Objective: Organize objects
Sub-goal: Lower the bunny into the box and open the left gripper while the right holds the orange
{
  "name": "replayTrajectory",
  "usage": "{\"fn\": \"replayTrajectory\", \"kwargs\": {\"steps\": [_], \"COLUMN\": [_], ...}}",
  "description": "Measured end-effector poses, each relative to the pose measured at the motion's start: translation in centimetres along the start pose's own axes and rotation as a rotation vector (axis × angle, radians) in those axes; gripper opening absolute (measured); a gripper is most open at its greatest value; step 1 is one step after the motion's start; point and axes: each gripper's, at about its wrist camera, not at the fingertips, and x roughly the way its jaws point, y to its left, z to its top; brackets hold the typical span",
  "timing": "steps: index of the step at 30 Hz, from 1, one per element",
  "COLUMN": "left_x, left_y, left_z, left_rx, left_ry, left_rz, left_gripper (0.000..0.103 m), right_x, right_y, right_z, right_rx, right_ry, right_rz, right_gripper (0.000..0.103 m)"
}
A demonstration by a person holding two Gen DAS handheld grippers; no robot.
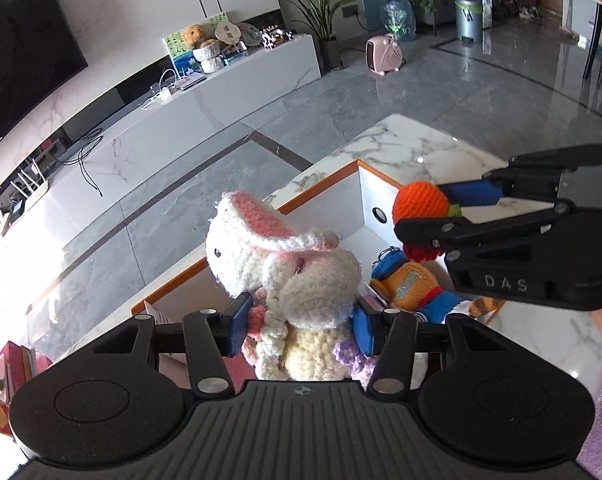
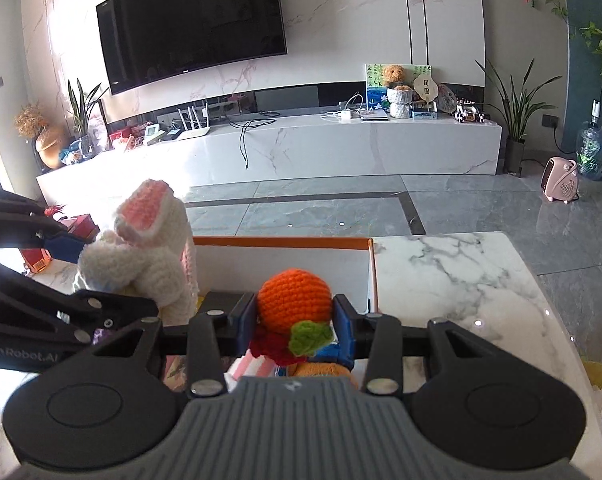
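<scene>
Low in the left wrist view, the left gripper (image 1: 301,322) clamps its blue pads partway closed on a crocheted white rabbit (image 1: 285,268), a plump yarn doll with pink-lined ears, held above the near edge of the storage box (image 1: 363,196). At centre right of that view, the right gripper (image 1: 437,216) pinches a small orange crocheted ball (image 1: 415,202) with a green leaf and red knitted trim, its jaws narrower. Both toys appear lifted over the orange-rimmed white box, where an orange-and-blue stuffed toy (image 1: 411,284) already lies. The step looks like sorting the toys; next, each likely needs carrying to its spot and releasing. Beyond, the marble tabletop (image 2: 461,280) gleams before a glossy grey tiled floor (image 2: 341,208).
</scene>
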Motion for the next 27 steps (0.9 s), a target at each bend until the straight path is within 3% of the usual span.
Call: {"fn": "replayTrajectory", "kwargs": {"steps": [7, 11, 18, 23, 27], "left_x": [4.9, 6.8, 8.8, 10.4, 10.8], "left_y": [0.2, -0.5, -4.7, -7.4, -9.2], "left_z": [1.0, 0.9, -0.4, -2.4, -5.1], "left_rx": [0.149, 0.312, 0.696, 0.997, 1.207], "left_ry": [0.052, 0.072, 0.074, 0.082, 0.041], "left_rz": [-0.027, -0.066, -0.088, 0.011, 0.037], "left_gripper": [0.060, 0.060, 0.060, 0.060, 0.061], "right_x": [4.1, 5.0, 4.6, 4.8, 4.9], "right_y": [-2.0, -2.9, -4.0, -4.9, -5.0], "right_z": [1.9, 2.2, 2.4, 2.2, 1.8], "right_rx": [0.029, 0.065, 0.079, 0.124, 0.122], "right_ry": [0.042, 0.029, -0.007, -0.006, -0.009], "right_rz": [0.018, 0.036, -0.001, -0.003, -0.032], "right_gripper": [0.043, 0.043, 0.043, 0.043, 0.043]}}
